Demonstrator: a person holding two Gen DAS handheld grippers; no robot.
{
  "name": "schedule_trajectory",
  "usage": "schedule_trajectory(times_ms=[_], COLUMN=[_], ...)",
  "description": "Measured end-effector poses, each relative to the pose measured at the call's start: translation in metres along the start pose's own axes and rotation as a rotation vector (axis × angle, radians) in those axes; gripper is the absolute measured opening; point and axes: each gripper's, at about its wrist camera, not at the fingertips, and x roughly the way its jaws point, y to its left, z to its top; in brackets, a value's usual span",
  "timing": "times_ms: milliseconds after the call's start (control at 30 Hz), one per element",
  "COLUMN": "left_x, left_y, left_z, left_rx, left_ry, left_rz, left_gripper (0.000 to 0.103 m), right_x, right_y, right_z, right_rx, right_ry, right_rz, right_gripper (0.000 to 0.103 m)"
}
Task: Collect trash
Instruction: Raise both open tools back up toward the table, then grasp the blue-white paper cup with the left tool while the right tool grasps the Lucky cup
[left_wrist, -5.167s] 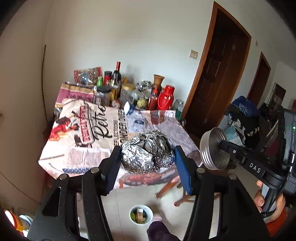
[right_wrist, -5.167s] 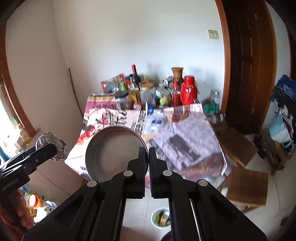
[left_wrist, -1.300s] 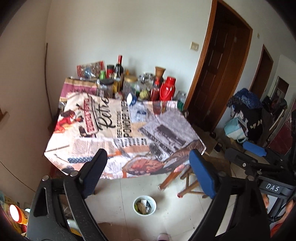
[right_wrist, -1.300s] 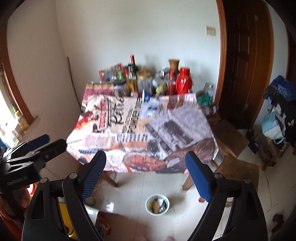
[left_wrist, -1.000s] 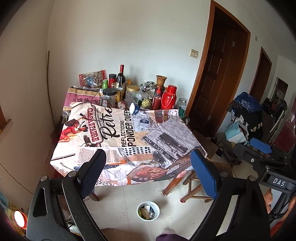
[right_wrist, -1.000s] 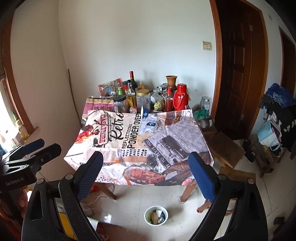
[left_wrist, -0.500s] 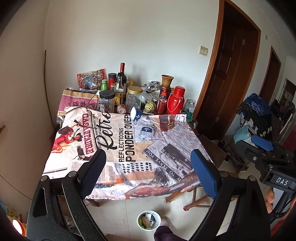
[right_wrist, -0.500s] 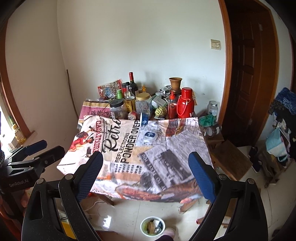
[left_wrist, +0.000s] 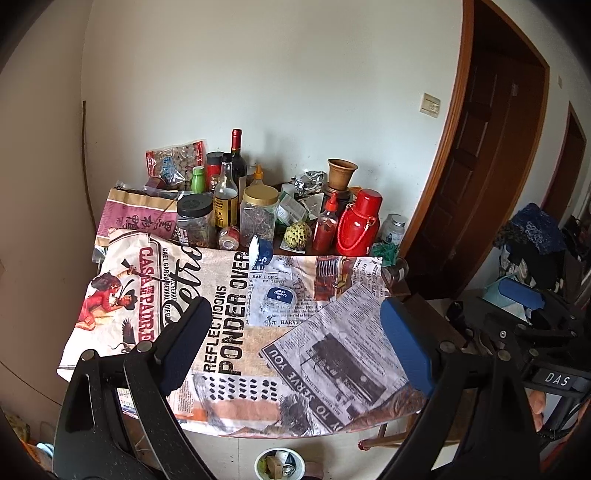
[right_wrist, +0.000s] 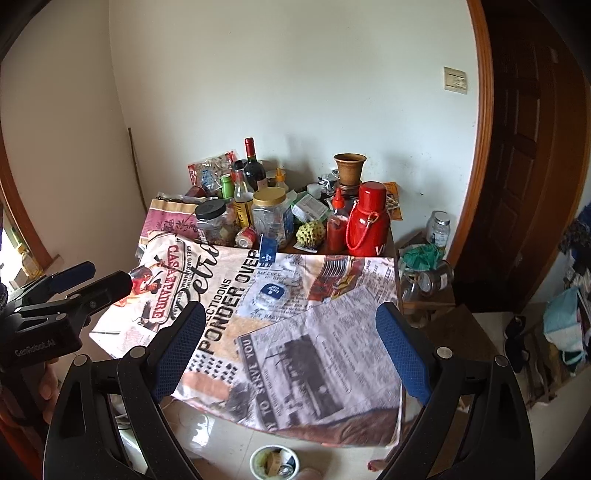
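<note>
left tongs (left_wrist: 291, 343) spread wide, empty | right tongs (right_wrist: 290, 343) same | blue-lidded cup (left_wrist: 277, 298) flat on tabletop (left_wrist: 236, 417), dead ahead between both, roughly equally near | trash bowl (left_wrist: 279, 463) on floor below.

A newsprint-patterned tablecloth (left_wrist: 229, 332), a red flask (left_wrist: 356, 225), a blue-lidded cup (left_wrist: 279, 297), a white bin (right_wrist: 274, 461).

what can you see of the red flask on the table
The red flask stands upright at the back right of the table, just behind the printed cloth's far edge. Glossy red body that looks plastic or enamelled, narrower cylindrical cap, and a red cord looped down its front. A red sauce bottle stands close on its left; whether they touch is unclear.
</note>
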Motion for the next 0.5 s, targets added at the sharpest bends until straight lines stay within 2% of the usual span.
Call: schedule_trajectory(times_ms=[233, 400, 500], left_x=[0.041, 0.077, 0.102], left_y=[0.008, 0.035, 0.055], left_z=[0.011, 0.027, 0.042], left_rx=[-0.018, -0.019, -0.016], left_ry=[0.06, 0.092, 0.102], left_rz=[0.045, 0.054, 0.03], left_gripper=[0.093, 0.093, 0.093], right_x=[0.048, 0.087, 0.124], right_y=[-0.011, -0.007, 0.0], right_z=[0.015, 0.025, 0.031], right_rx=[0.019, 0.042, 0.075], right_ry=[0.062, 0.105, 0.15], right_rz=[0.032, 0.022, 0.01], right_gripper=[0.092, 0.092, 0.092])
